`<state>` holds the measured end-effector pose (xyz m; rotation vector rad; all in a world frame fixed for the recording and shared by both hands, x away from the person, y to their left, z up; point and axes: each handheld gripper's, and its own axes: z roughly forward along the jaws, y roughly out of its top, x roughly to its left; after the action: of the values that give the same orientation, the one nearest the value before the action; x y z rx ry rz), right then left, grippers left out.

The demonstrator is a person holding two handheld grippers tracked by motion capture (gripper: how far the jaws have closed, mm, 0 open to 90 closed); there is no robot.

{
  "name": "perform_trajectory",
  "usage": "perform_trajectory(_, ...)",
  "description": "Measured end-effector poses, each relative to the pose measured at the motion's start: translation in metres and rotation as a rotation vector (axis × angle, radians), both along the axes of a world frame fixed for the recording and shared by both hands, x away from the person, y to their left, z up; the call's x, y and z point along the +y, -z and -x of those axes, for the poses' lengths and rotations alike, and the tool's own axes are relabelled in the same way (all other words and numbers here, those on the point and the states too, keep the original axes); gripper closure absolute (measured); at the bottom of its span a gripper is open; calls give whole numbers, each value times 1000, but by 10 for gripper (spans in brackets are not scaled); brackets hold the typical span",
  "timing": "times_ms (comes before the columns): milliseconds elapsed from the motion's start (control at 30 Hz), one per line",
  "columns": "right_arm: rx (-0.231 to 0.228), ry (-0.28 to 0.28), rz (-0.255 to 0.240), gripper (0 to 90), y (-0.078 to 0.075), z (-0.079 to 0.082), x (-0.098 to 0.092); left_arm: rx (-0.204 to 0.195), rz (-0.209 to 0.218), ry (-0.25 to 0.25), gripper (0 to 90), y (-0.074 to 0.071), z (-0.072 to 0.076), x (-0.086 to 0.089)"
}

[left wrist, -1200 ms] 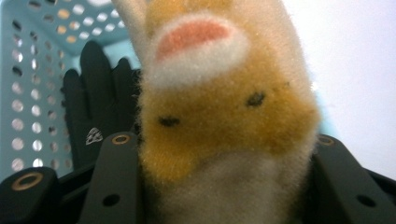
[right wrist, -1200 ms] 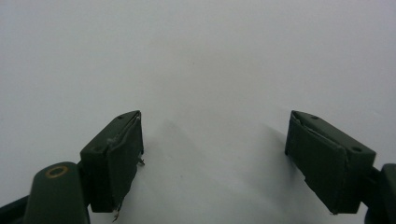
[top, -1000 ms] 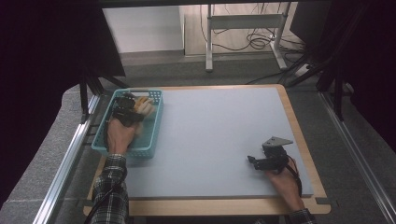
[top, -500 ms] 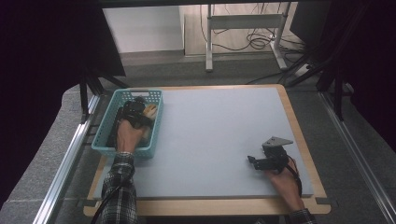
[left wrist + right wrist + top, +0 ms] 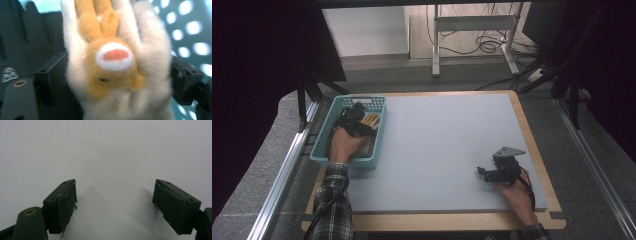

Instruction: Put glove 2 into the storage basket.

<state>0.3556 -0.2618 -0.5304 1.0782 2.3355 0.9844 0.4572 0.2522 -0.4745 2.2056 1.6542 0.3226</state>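
Note:
A cream and orange plush toy (image 5: pixel 371 120) sits inside the teal basket (image 5: pixel 346 161) at the table's left. My left gripper (image 5: pixel 361 125) is down in that basket, shut on the plush toy (image 5: pixel 115 65), which bulges between the two black jaws in the left gripper view. My right gripper (image 5: pixel 485 173) rests low over the grey mat (image 5: pixel 447 135) near the front right, held by a hand. In the right gripper view its jaws (image 5: pixel 115 195) stand open, wide apart over bare mat.
Something black like a glove (image 5: pixel 30 32) lies in the basket behind the toy. The mat lies on a wooden table top (image 5: pixel 532 135). Metal rails run along both sides, and a desk frame with cables (image 5: pixel 477 30) stands beyond the far edge.
My left hand and gripper have drawn back a little toward the person inside the basket, and the plush toy has come along. The right gripper has stayed where it was.

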Motion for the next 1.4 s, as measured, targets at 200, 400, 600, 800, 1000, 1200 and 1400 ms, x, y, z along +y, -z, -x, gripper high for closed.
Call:
perform_trajectory(200,0,0,0,190,0,0,0,-110,99,-8,194,-27,12,14)
perform_trajectory(400,0,0,0,190,0,0,0,-119,28,-70,507,-27,19,26)
perform_trajectory(600,0,0,0,190,0,0,0,-34,-14,-70,752,-1,16,27)
perform_trajectory(800,0,0,0,190,0,0,0,2,-37,-28,806,11,10,13)
perform_trajectory(1000,-1,0,0,190,0,0,0,5,-24,-6,806,12,9,4)
perform_trajectory(1200,-1,0,0,190,0,0,0,-17,10,-32,719,12,13,15)
perform_trajectory(1400,0,0,0,190,0,0,0,-89,-22,-66,428,9,18,25)
